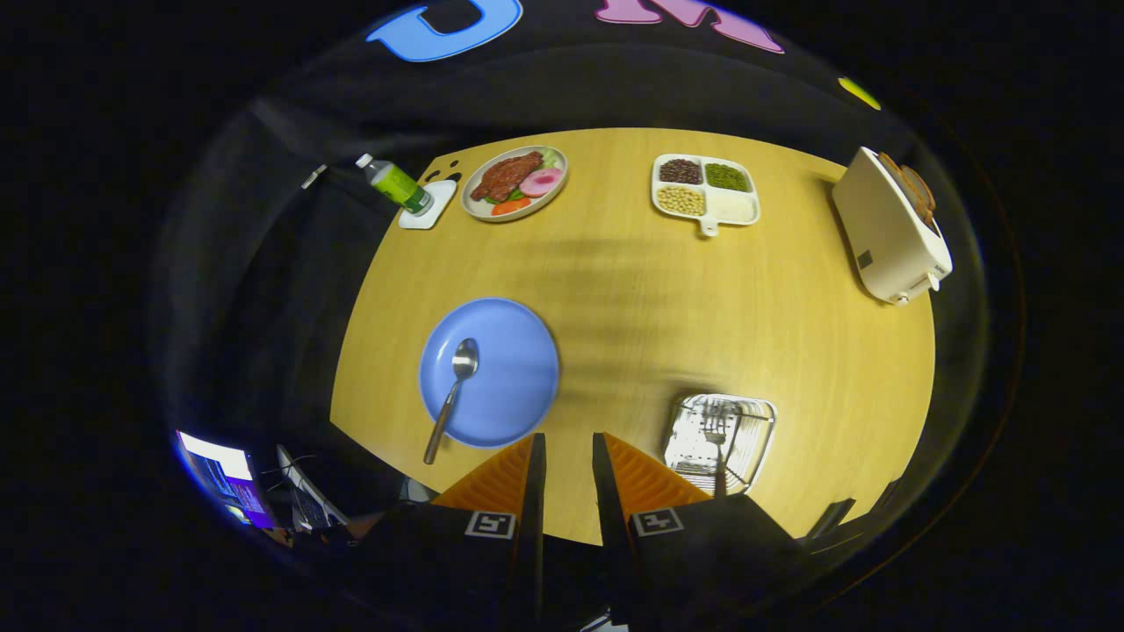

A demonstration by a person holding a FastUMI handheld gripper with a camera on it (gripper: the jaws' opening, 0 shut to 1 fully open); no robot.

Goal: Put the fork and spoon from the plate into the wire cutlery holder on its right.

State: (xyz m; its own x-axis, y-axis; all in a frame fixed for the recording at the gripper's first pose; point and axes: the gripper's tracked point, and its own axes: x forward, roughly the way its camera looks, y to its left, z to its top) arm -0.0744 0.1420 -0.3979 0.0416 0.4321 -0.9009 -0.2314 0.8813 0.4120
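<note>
A blue plate [505, 386] lies on the wooden table, ahead and to the left of my fingers. A metal spoon [453, 386] rests on it, bowl up toward the far side and handle sticking out over the plate's near rim. The wire cutlery holder [751, 420] stands to the right of the plate, just beyond my right finger. A fork [718, 443] stands inside it. My gripper [569, 439] hangs high over the table's near edge, between plate and holder. Its fingers are a narrow gap apart with nothing between them.
At the far side stand a green bottle [397, 184] on a white coaster, a plate of food [515, 183] and a divided white tray of beans [705, 193]. A white toaster [891, 226] sits at the far right. A lit screen [226, 478] shows below the table's left edge.
</note>
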